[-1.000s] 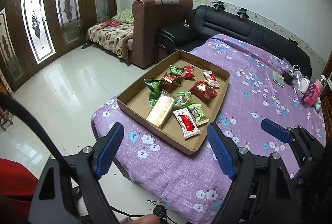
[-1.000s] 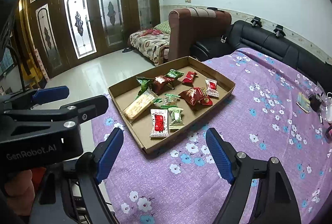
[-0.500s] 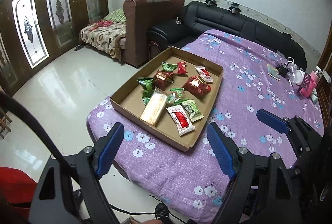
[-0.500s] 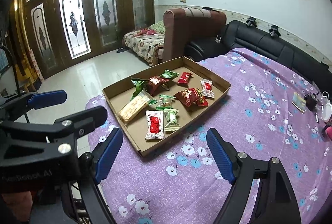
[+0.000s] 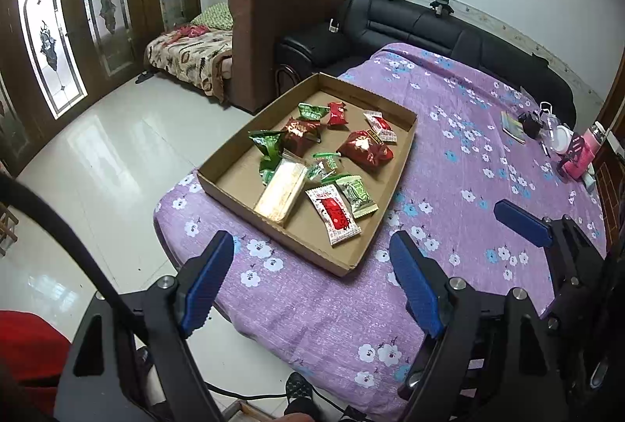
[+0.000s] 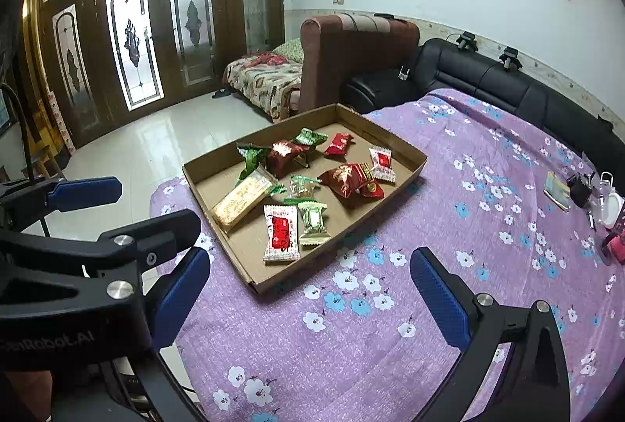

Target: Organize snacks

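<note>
A shallow cardboard tray (image 5: 228, 156) (image 6: 408, 170) lies at the near corner of a table under a purple flowered cloth (image 5: 449, 156) (image 6: 449, 211). It holds several wrapped snacks: a long pale bar (image 5: 282, 190) (image 6: 242, 200), a white-and-red packet (image 5: 333, 214) (image 6: 281, 232), a pale green packet (image 5: 356, 196) (image 6: 312, 219), a dark red bag (image 5: 365, 150) (image 6: 349, 180) and small green and red sweets. My left gripper (image 5: 308, 285) is open and empty, above the table's near edge, short of the tray. My right gripper (image 6: 312, 293) is open and empty, to its right.
A brown sofa (image 5: 281, 31) and a black sofa (image 5: 429, 27) stand behind the table. A pink bottle (image 5: 580, 152), a white cup and small items sit at the far right. Tiled floor (image 5: 101, 156) lies to the left. The left gripper's body shows in the right wrist view (image 6: 78, 266).
Both grippers have drawn back and risen a little, so the tray looks smaller and farther. Both stay open and empty. The snacks have not moved.
</note>
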The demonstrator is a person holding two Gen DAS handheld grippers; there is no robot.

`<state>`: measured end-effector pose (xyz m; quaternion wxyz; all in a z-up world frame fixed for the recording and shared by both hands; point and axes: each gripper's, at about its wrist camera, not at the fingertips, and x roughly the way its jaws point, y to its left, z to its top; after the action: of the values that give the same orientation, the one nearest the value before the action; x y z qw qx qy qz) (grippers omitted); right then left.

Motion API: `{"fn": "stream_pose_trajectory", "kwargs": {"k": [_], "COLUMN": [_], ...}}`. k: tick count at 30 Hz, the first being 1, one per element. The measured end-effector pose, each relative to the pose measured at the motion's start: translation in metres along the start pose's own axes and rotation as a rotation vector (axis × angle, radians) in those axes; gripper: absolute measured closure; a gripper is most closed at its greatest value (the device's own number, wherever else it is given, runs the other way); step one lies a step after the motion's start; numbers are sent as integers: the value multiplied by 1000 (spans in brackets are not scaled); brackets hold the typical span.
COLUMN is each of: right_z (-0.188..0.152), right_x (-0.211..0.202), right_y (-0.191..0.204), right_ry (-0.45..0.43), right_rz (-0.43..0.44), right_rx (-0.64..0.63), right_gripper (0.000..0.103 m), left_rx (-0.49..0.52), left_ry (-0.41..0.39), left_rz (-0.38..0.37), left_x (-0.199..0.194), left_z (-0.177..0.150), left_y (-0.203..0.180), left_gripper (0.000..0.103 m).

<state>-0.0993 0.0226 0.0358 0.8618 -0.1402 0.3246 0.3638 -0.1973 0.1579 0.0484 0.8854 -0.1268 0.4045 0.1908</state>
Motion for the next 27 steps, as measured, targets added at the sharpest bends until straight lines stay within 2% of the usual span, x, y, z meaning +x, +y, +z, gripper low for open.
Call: {"fn": "stream_pose_trajectory", "kwargs": {"k": [22, 27], "right_z": [-3, -2], "right_x": [12, 14], "right_y": [-9, -10], "right_ry": [24, 28], "right_rz": [14, 18], "right_rx": [13, 16], "right_gripper": [0, 0], "left_rx": [23, -2], "left_ry": [37, 34], "left_rz": [-2, -15], "left_x": [17, 20], "left_z": [6, 10], "left_y": [-1, 1], "left_gripper": [20, 20]}}
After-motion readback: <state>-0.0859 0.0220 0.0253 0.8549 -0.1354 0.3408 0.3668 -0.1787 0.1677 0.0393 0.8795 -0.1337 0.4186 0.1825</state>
